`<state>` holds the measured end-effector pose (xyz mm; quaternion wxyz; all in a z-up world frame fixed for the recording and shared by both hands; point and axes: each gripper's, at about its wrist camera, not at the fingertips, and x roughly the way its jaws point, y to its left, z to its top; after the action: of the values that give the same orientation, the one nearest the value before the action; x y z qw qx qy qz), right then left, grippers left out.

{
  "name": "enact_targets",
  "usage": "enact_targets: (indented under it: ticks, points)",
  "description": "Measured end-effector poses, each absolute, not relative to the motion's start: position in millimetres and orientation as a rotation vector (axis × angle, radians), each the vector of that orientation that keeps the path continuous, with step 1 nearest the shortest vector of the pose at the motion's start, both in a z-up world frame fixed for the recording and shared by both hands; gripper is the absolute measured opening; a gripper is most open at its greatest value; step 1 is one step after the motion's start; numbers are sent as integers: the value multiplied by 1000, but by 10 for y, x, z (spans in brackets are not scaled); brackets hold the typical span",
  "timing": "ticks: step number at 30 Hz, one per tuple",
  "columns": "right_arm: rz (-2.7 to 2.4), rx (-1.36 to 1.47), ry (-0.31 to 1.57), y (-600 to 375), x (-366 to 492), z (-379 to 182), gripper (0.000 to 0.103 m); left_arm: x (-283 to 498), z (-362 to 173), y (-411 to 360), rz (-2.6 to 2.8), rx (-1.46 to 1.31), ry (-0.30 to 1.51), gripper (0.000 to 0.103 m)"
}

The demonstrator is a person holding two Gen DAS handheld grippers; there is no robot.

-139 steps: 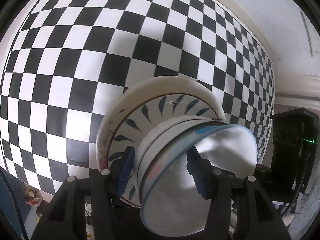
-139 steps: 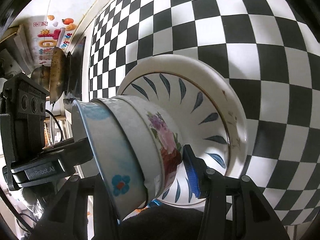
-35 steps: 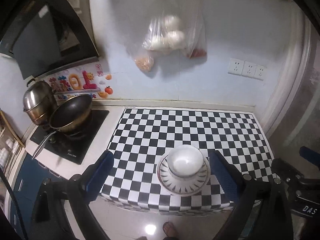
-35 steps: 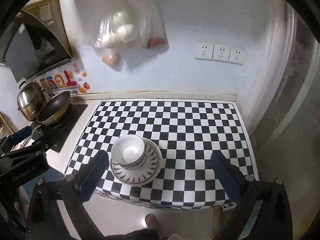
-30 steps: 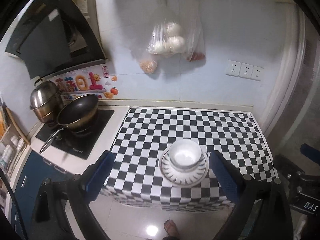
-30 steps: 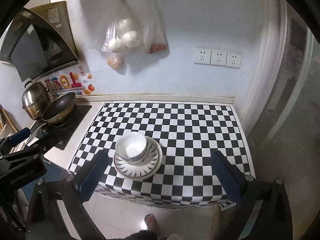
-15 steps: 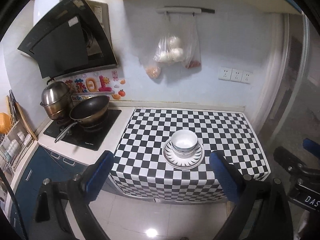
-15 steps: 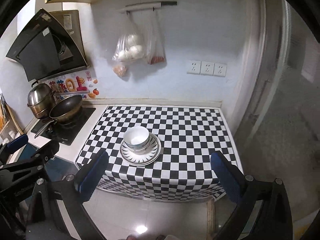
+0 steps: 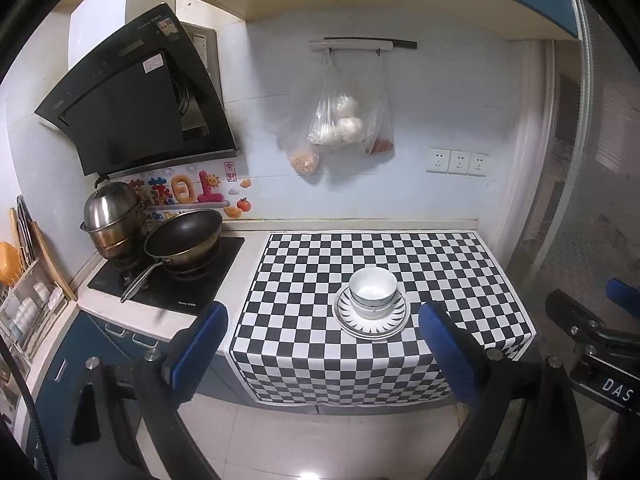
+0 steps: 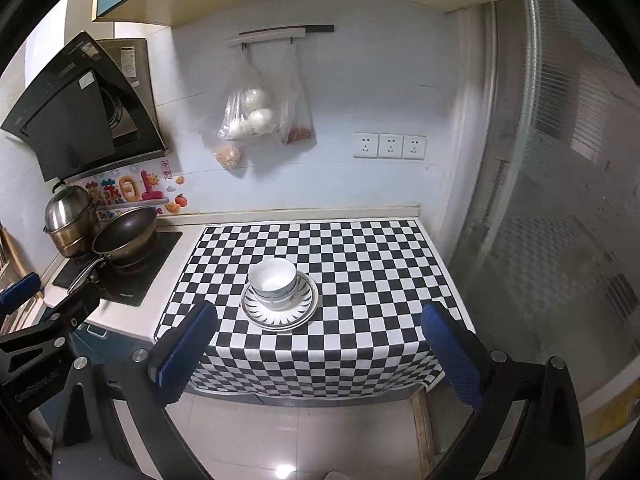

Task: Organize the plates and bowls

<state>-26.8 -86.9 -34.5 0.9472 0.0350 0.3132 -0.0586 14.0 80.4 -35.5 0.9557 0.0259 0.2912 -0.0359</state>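
Nested white ceramic bowls (image 9: 373,291) sit on the stacked leaf-patterned plates (image 9: 372,322) — one tidy pile.
The pile stands on the black-and-white checked cloth (image 10: 360,248), away from the hob; the left gripper (image 9: 322,350) and right gripper (image 10: 316,354) hang well clear — jaws spread wide, holding nothing, which suggests the stacking is done.

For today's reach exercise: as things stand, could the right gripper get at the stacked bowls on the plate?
Probably yes. The right gripper is open and empty, facing the bowls on the plate, with nothing between them. It is well back from the counter, though, so it must move forward first.
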Motion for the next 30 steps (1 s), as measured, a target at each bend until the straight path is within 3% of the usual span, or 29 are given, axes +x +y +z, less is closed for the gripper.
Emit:
enact_targets:
  ticks: [30]
  points:
    - [-152,66,674,-827,-380,-401,103,11,-382,947,-86,42,601,98]
